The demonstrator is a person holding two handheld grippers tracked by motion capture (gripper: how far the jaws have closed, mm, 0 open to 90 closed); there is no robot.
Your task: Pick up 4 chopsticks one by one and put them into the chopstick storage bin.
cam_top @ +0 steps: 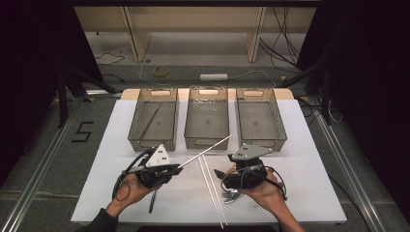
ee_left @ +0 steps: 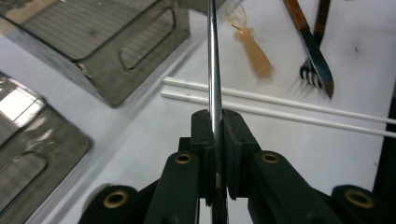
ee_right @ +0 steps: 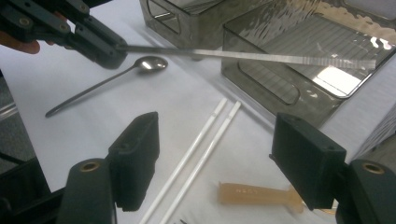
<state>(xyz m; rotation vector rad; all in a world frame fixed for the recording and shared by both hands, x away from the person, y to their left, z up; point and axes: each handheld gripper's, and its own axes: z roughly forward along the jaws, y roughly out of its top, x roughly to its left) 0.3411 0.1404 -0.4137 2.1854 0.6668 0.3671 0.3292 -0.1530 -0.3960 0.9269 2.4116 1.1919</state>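
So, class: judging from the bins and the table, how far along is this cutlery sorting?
Done: the left smoky plastic bin seems to hold one thin piece. In hand: the left gripper is shut on a long silver metal chopstick; the right gripper is open and holds nothing. Left: white chopstick pair, steel spoon, amber plastic utensil, dark-handled fork.

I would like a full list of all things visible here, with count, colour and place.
metal chopstick: 1, silver, held in the left claw, tip toward the middle bin
bins: 3, grey see-through, in a row at the far side of the white table
white chopsticks: 2, side by side, mid table
spoon: 1, silver, near the left claw
amber utensil: 1, below the right claw
fork: 1, dark handle
hands: 2, near edge
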